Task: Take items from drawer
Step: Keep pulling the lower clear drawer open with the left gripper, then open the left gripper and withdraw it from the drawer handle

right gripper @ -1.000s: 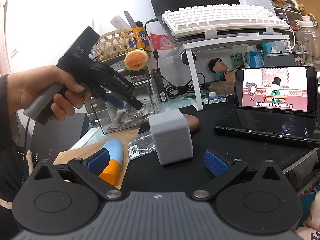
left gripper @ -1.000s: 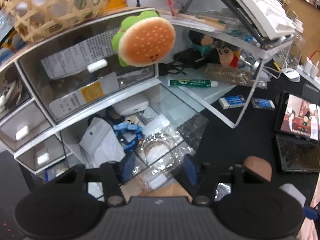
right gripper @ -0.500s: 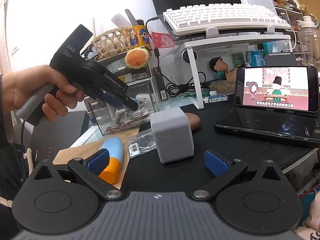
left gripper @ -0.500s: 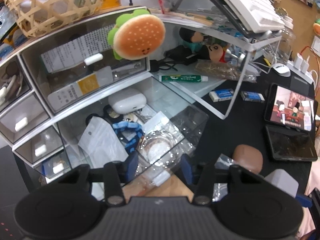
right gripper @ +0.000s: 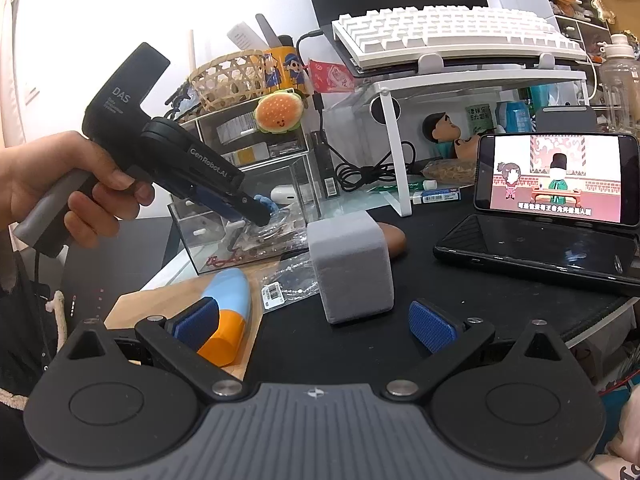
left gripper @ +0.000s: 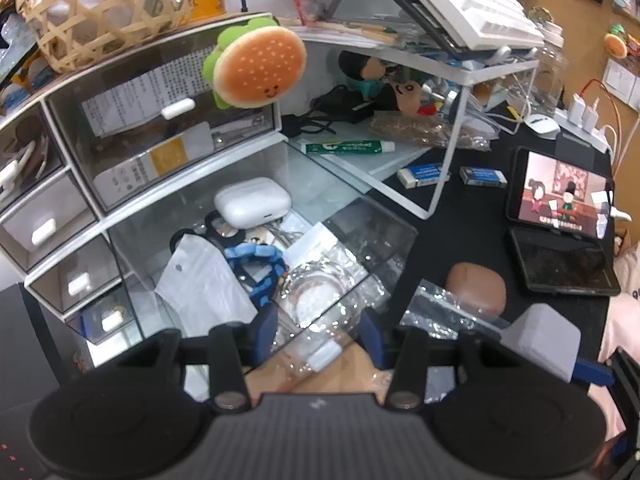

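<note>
The clear drawer [left gripper: 384, 240] stands pulled out of the white organiser. It holds a white earbuds case [left gripper: 252, 202], a blue bracelet [left gripper: 260, 264], a white packet [left gripper: 200, 284] and crinkly clear plastic bags [left gripper: 316, 292]. My left gripper [left gripper: 318, 330] reaches down over the drawer's front wall, and its blue pads [left gripper: 266, 326] rest against the sides of a clear bag with a round item inside. In the right wrist view a hand holds the left gripper [right gripper: 260, 216] with its tip in the drawer [right gripper: 248, 248]. My right gripper [right gripper: 314, 320] stands open low over the desk with nothing between its fingers.
A grey cube [right gripper: 352, 268], a brown oval piece [right gripper: 394, 238], a barcoded clear bag [right gripper: 280, 292] and a blue-and-orange object [right gripper: 230, 308] on a wooden board [right gripper: 160, 300] lie in front of the drawer. A phone [right gripper: 556, 178] playing video, a keyboard [right gripper: 452, 36] on a riser, and a burger plush [left gripper: 256, 68] stand around.
The left jaws have drawn in a little around the clear bag. The left wrist view has swung slightly, showing more of the desk at right. The right gripper has not moved.
</note>
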